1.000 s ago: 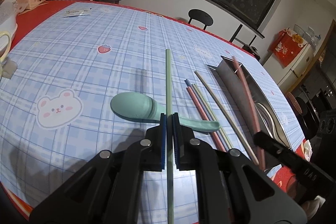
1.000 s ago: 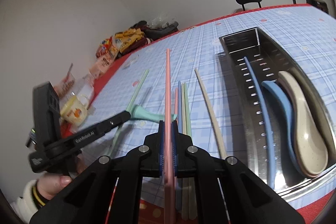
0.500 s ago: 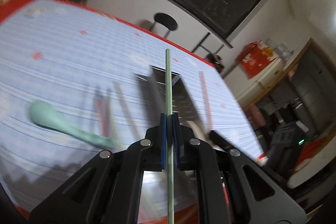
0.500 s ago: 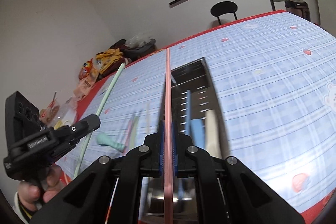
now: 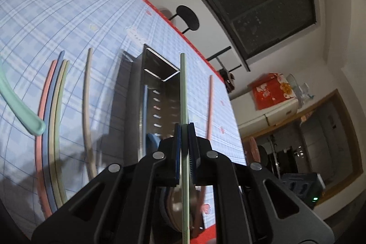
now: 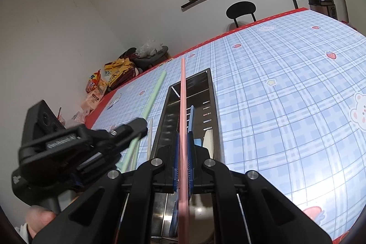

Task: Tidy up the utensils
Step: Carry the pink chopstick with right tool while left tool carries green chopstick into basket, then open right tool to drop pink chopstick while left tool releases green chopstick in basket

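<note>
Two chopsticks are being carried at once: the left gripper (image 5: 184, 129) is clamping a green chopstick (image 5: 183, 88), and the right gripper (image 6: 182, 136) is clamping a pink chopstick (image 6: 183, 106). Both are hovering over the steel tray (image 6: 211, 93), which is lying lengthwise on the tabletop (image 6: 286, 95) with its far end pointing toward the red far edge. Each held stick is running along its gripper's fingers, its long axis roughly parallel to the tray's length, tip aimed at the tray's far wall.

Inside the tray, a blue chopstick (image 6: 191, 117) and what look like two spoons, blue and cream, are already lying. Left of the tray, four loose chopsticks (image 5: 57, 106), a cream chopstick (image 5: 86, 106) and a mint spoon (image 5: 20, 106) are waiting on the cloth, so I judge the sorting to be around halfway, with these two sticks not yet released.
</note>
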A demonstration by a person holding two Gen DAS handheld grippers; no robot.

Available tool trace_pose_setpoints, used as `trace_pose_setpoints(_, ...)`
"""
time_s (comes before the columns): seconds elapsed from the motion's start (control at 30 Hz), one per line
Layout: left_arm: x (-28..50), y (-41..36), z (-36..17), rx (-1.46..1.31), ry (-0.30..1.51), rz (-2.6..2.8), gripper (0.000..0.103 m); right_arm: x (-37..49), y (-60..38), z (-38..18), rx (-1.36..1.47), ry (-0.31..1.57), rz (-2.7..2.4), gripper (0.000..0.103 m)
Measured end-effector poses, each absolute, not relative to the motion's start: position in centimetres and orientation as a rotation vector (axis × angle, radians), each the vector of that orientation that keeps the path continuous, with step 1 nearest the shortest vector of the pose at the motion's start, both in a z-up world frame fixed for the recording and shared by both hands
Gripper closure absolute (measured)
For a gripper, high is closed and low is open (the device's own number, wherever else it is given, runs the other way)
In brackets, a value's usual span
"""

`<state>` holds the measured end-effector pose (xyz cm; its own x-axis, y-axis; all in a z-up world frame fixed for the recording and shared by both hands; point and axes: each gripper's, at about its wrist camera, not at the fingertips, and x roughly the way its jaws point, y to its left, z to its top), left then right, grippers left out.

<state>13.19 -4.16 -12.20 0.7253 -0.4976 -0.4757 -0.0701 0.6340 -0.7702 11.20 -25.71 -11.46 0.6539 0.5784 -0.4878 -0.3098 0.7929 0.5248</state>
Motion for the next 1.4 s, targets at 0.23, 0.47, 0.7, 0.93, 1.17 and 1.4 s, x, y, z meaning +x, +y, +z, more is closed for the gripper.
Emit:
trace_pose_setpoints(0.23, 13.1, -4.8, -13.4, -0.82, 0.753, -0.223, 0.093, 11.3, -25.9, -11.6, 0.429, 0.691, 0.527, 0.096)
trace_pose_setpoints(0.47, 12.7, -5.5, -13.4, -0.798, 0.75, -0.222, 0.093, 11.8, -25.8, -11.8, 0.45, 0.695, 0.514, 0.096)
trace_pose_setpoints(0.7, 13.1, -5.3, -13.7, -0.836, 0.749, -0.21, 0.093, 12.1, -25.9, -11.8, 0.451, 0.698, 0.503, 0.096)
trace_pose_setpoints(0.93, 13.6, -5.5, -13.4, -0.815, 0.746, -0.16, 0.093, 12.3, -26.0, -11.7, 0.451, 0.699, 0.499, 0.096)
trace_pose_setpoints(1.17, 13.3, -5.0, -11.3, -0.757, 0.696, -0.159, 0.067, 12.3, -26.3, -11.6, 0.448, 0.706, 0.491, 0.096)
trace_pose_setpoints(1.4, 11.4, -1.3, -8.5, -0.609, 0.609, -0.055, 0.039, 12.7, -25.2, -11.5, 0.428, 0.737, 0.487, 0.096)
